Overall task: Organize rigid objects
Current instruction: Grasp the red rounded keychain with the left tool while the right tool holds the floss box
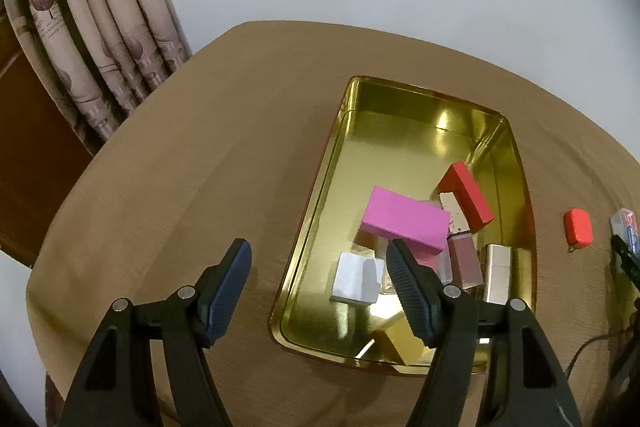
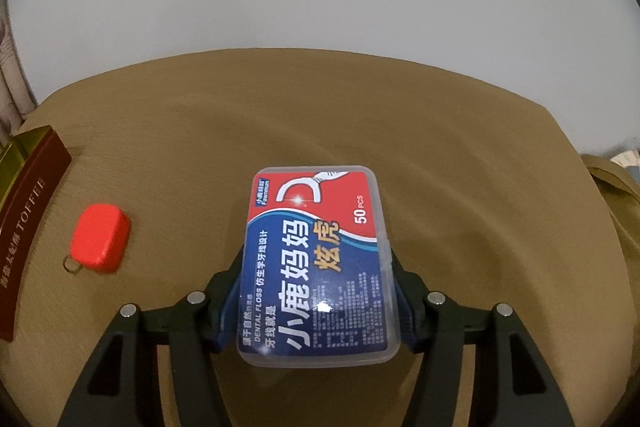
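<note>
A gold tin stands on the tan tablecloth and holds several blocks: a pink one, a red one, a silvery one and a pale metallic one. My left gripper hangs open over the tin's near left rim, with nothing between its fingers. My right gripper is shut on a clear dental floss box with a red and blue label, its pads pressing the box's two long sides just above the cloth. A small red case with a metal ring lies between that box and the tin.
The tin's maroon side wall shows at the left of the right wrist view. The red case and the floss box appear at the right edge of the left wrist view. A patterned curtain hangs behind the table's far left corner.
</note>
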A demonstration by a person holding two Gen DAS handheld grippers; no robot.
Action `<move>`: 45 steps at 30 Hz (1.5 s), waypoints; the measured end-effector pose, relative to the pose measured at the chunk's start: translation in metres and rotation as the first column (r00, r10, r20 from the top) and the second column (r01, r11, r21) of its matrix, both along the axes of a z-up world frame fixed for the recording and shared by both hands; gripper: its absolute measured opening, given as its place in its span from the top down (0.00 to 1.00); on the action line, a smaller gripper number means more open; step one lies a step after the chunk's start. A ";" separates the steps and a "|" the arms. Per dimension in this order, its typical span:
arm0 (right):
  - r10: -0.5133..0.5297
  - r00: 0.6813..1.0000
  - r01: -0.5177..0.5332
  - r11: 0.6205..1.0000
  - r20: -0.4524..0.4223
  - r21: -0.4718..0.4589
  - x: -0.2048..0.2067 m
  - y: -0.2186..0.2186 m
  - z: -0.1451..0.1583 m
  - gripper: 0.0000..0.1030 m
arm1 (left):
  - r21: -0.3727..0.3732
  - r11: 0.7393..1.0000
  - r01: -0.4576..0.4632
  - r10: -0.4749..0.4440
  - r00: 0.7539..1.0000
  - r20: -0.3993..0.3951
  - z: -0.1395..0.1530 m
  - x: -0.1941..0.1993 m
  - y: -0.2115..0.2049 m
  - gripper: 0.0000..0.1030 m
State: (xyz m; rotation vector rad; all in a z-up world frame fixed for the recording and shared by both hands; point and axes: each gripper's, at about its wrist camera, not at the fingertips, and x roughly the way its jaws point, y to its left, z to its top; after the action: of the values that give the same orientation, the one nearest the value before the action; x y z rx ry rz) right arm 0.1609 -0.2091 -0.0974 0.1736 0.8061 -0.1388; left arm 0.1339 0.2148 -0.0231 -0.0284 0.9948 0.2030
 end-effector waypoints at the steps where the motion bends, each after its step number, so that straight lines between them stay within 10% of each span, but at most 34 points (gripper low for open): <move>1: -0.005 1.000 0.005 1.000 -0.001 -0.003 0.001 0.004 0.000 0.40 | -0.004 1.000 0.004 -0.004 1.000 0.001 0.000 0.000 0.000 0.35; 18: -0.022 1.000 0.022 1.000 -0.009 0.005 0.002 0.020 -0.003 0.40 | -0.024 0.998 0.059 -0.058 0.998 0.003 0.006 -0.007 -0.023 0.35; 45: -0.024 1.000 0.024 1.000 -0.005 0.016 -0.025 -0.040 -0.012 0.40 | -0.149 0.894 0.423 -0.438 0.896 -0.081 -0.026 0.040 -0.240 0.35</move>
State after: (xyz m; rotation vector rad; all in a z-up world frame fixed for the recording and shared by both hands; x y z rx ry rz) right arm 0.1362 -0.2492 -0.1097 0.1978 0.8106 -0.1554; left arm 0.1734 -0.0249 -0.0496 0.0891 1.1004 -0.2718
